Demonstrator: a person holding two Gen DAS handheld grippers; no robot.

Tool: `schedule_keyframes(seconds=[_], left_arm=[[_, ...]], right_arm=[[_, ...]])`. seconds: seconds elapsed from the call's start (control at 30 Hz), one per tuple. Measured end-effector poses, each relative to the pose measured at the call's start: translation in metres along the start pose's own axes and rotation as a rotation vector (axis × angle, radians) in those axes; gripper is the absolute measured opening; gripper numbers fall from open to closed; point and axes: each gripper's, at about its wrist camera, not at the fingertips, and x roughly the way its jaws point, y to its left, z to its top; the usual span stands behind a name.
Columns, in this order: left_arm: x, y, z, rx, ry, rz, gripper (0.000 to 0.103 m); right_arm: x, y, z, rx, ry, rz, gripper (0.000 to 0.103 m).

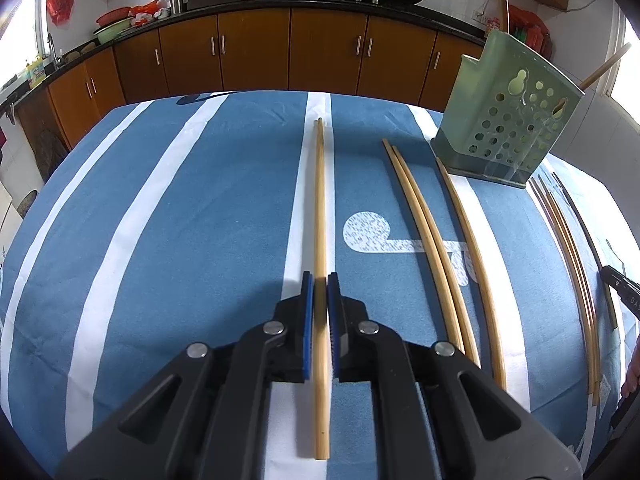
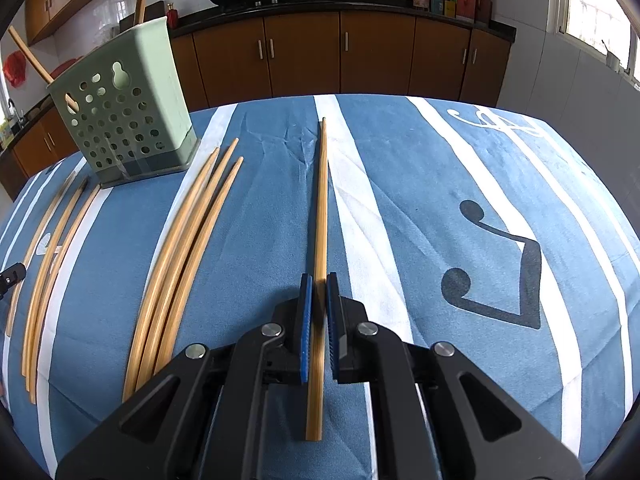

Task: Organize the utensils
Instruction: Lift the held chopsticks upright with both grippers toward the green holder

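Left tongs point(image 1: 320, 280) are pressed onto a single bamboo chopstick point(image 1: 319, 216), which runs straight ahead between the blue pads over the blue-and-white striped cloth point(image 1: 180, 240) on the bench. To its right lie three more loose chopsticks point(image 1: 432, 248), and past them another bundle point(image 1: 568, 248) near the cloth's edge, beside the tip of the other tongs. A green perforated holder point(image 1: 508, 120) stands upright at the far right, with two sticks leaning out of its top. From the right wrist view, the right tongs point(image 2: 319, 280) likewise pinch one chopstick point(image 2: 320, 208) lengthwise, low over the cloth. Left of it lie three loose sticks point(image 2: 188, 248) and a further group point(image 2: 52, 264); the holder point(image 2: 128, 108) stands at the far left with the two sticks in it. Judging by this, sorting has barely started: two in the holder, two gripped, and most still on the bench.
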Motion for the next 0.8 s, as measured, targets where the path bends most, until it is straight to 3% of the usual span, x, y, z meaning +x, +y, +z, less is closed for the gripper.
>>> schedule_keyframes(seconds=[0.8], left_arm=[[-0.0002,0.0049,-0.0008,-0.021,-0.002,-0.029,0.009]], right_arm=[[-0.0005,-0.0024,0.0006,0.013,0.001,0.014,0.008]])
